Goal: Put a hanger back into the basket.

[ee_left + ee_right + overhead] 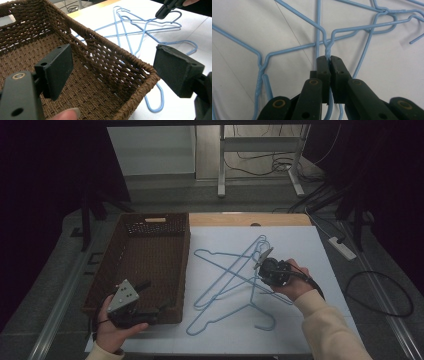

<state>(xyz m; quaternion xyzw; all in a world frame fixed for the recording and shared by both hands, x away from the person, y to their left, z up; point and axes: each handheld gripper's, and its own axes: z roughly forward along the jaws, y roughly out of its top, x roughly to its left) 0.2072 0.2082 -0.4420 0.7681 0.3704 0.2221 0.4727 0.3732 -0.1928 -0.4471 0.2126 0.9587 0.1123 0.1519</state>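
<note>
Three blue wire hangers (220, 257) lie crossed on a white sheet (305, 240). My right gripper (261, 265), held in a hand with a cream sleeve, is shut on the twisted neck of one hanger (328, 51); the right gripper's (329, 60) jaws stand pressed together around the wire. A brown wicker basket (150, 227) sits left of the hangers. My left gripper (150, 299) hovers at the basket's near right corner. In the left gripper view the left gripper (116, 71) is wide open, with the basket wall (110, 57) between its jaws but untouched.
A strip of wooden tabletop (225, 220) shows beyond the sheet. Past the table stand metal desk legs (221, 170), loose cables and a white power strip (342, 247) on the floor. The basket holds nothing.
</note>
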